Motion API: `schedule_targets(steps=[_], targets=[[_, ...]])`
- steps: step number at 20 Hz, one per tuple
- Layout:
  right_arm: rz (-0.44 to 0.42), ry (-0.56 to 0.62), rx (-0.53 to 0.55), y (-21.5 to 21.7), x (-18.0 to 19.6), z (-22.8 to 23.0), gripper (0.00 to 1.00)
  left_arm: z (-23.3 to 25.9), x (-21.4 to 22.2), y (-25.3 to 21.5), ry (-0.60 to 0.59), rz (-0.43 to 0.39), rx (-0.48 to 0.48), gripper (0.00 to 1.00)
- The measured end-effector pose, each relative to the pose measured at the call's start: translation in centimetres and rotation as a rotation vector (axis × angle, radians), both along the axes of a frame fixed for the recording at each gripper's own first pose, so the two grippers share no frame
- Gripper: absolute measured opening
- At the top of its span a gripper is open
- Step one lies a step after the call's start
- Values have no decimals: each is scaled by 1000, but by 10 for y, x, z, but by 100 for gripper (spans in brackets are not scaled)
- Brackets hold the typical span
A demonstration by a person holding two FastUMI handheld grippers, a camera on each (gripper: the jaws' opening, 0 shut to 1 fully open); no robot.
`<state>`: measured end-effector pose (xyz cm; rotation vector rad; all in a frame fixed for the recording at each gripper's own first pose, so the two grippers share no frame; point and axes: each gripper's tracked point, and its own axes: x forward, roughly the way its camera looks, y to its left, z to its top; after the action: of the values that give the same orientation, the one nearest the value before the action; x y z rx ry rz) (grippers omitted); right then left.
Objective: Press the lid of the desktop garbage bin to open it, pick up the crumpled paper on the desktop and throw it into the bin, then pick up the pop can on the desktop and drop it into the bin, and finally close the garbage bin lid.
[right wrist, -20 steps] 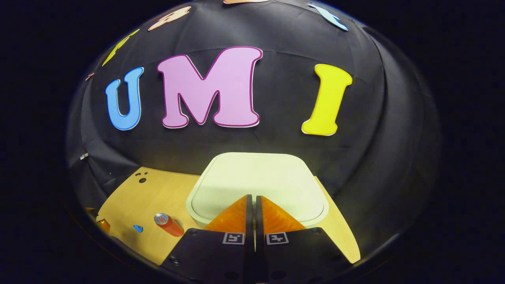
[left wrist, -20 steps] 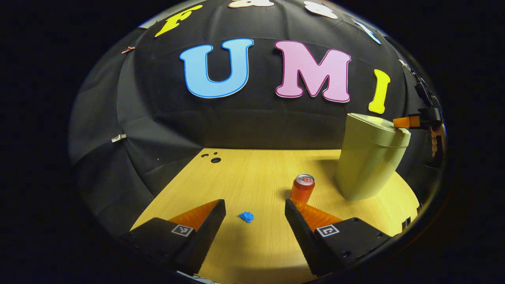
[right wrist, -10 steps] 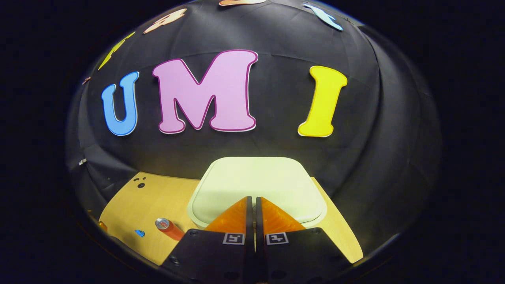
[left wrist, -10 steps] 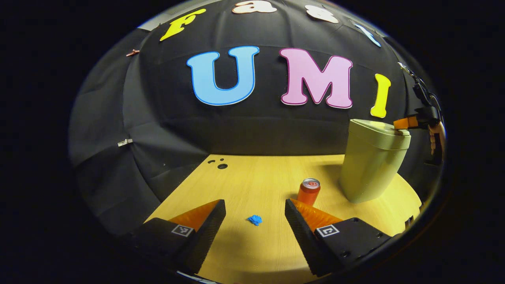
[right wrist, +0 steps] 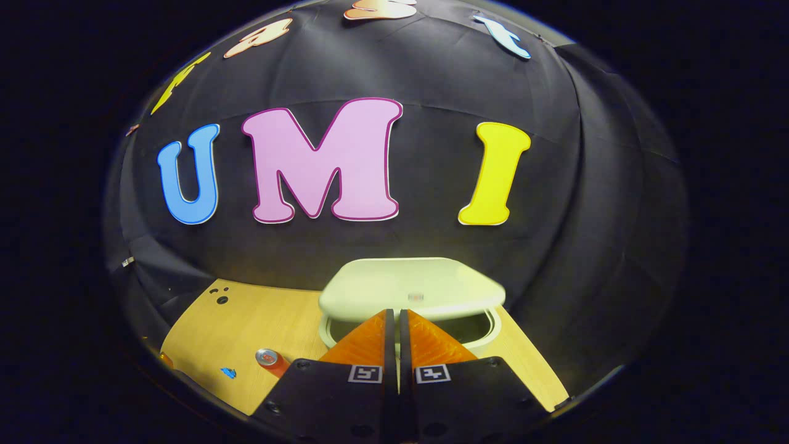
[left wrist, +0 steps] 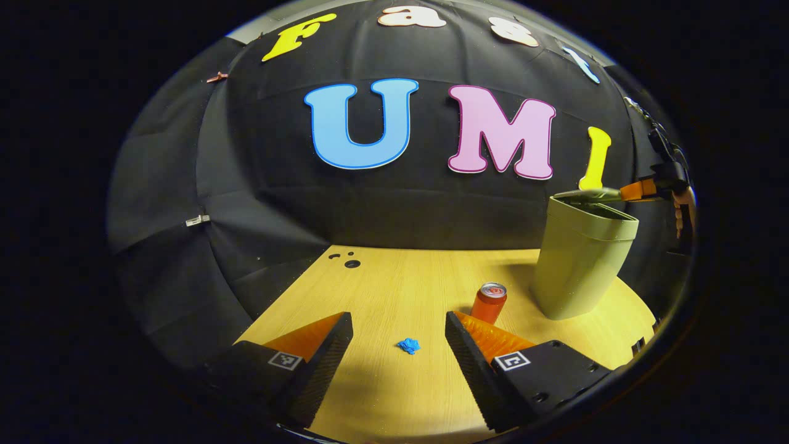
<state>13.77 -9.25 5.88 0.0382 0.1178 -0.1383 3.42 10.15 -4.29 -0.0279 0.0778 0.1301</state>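
Since the earlier frame the bin lid [right wrist: 412, 288] has sprung up off the garbage bin [left wrist: 579, 262]; the right gripper [right wrist: 399, 316], jaws closed and empty, sits at its front edge. The left gripper [left wrist: 399, 336], jaws wide, frames the crumpled paper [left wrist: 408, 346] on the desktop [left wrist: 394, 277] beside the pop can [left wrist: 489, 302]; the paper looks light and soft, best pinched across its middle

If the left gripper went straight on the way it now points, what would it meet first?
Most likely the blue crumpled paper, lying on the desktop between and just ahead of the left gripper's open fingers. The pop can stands off to the right of that line. Depth is uncertain.

Black gripper [right wrist: 399, 317] bodies, square markers
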Motion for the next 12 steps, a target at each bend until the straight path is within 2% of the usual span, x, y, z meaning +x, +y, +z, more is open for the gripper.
schedule_targets(steps=[3,6,12], targets=[[-3,-6,-4,8,-18,-1,5,-14,4,11,14,-19,-24,97],[-8,-4,37,16,-35,-10,5,-29,11,22,34,-38,-55,97],[-14,58,35,26,-71,-47,5,-62,34,35,95,-70,-124,96]])
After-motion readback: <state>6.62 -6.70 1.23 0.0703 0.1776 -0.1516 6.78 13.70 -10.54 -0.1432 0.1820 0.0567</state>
